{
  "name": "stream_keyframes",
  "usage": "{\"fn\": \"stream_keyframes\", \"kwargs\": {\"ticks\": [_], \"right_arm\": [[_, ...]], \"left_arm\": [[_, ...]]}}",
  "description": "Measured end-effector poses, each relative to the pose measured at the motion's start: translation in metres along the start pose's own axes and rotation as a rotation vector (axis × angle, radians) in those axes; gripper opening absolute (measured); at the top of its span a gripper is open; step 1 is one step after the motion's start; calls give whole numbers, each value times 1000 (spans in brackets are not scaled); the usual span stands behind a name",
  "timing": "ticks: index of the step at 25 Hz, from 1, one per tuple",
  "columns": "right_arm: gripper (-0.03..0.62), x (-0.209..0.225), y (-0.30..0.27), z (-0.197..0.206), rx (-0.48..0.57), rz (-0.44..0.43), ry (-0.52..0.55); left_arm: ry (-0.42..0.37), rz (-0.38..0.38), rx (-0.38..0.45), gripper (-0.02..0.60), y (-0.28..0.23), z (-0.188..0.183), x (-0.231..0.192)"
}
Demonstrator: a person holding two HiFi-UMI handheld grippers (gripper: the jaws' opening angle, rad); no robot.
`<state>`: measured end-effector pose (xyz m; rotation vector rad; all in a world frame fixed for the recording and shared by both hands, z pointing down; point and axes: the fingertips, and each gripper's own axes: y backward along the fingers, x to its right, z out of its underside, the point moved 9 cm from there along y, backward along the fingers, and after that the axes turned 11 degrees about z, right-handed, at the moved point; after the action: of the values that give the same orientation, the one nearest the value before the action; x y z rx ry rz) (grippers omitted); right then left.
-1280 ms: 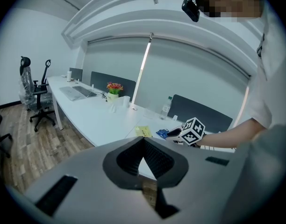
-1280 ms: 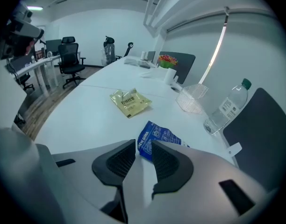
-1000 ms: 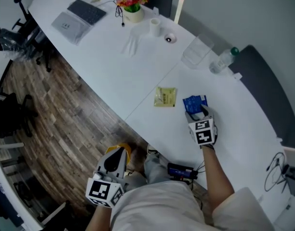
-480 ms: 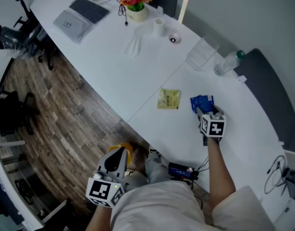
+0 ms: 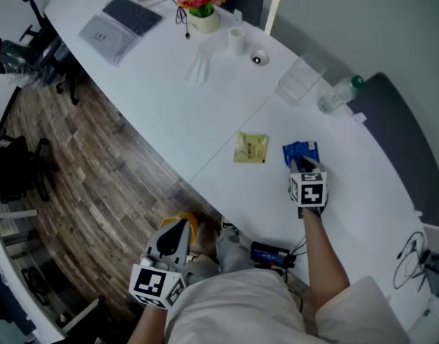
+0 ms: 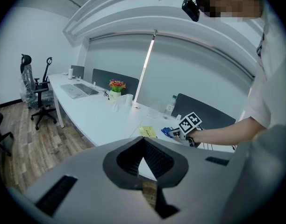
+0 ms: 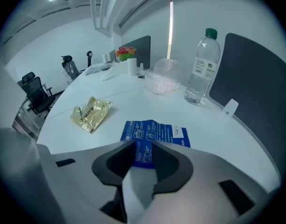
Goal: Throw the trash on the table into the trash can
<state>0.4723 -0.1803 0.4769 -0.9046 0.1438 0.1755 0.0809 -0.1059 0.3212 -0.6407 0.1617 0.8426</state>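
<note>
blue wrapper edge sits pinched between fingers of the right gripper, just closed in.

Smooth, faintly satin finish over the long white curved table. Creased metallic gloss on the crumpled gold foil sachet. Slick printed shine on the flat blue plastic-film packet, with one plain white patch. Clear, ribbed plastic in the transparent bottle with green cap, wrapped by a paper-like label. Thin, ridged, see-through plastic for the clear open box. Looks matt and felt-like, as cloth: the dark grey divider panel. Brown wood-grain planks across the floor, dull and streaked.
</note>
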Motion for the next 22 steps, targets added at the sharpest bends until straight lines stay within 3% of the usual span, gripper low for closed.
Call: {"fn": "stream_keyframes", "kwargs": {"ticks": [2,4,7,12,14,16,17,22], "right_arm": [[260,4,8,-1,33,10,-27],[298,14,11,-2,59,26,-74],[342,25,1,6,-4,26,-102],[350,30,-8,10,-35,9,-126],[319,26,-8,9,-30,2,-116],[159,23,-6,10,-22,4,-106],[124,21,-4,10,-16,8,-97],[52,16,10,1,43,-21,-110]], "left_arm": [[0,-4,0,0,2,0,-1],[4,-13,2,0,4,0,-3],[6,-22,0,0,7,2,-4],[3,-22,0,0,5,3,-2],[3,-22,-1,0,5,4,-2],[2,-20,-2,0,5,4,-1],[1,-19,-2,0,5,4,0],[-6,-19,2,0,9,3,1]]}}
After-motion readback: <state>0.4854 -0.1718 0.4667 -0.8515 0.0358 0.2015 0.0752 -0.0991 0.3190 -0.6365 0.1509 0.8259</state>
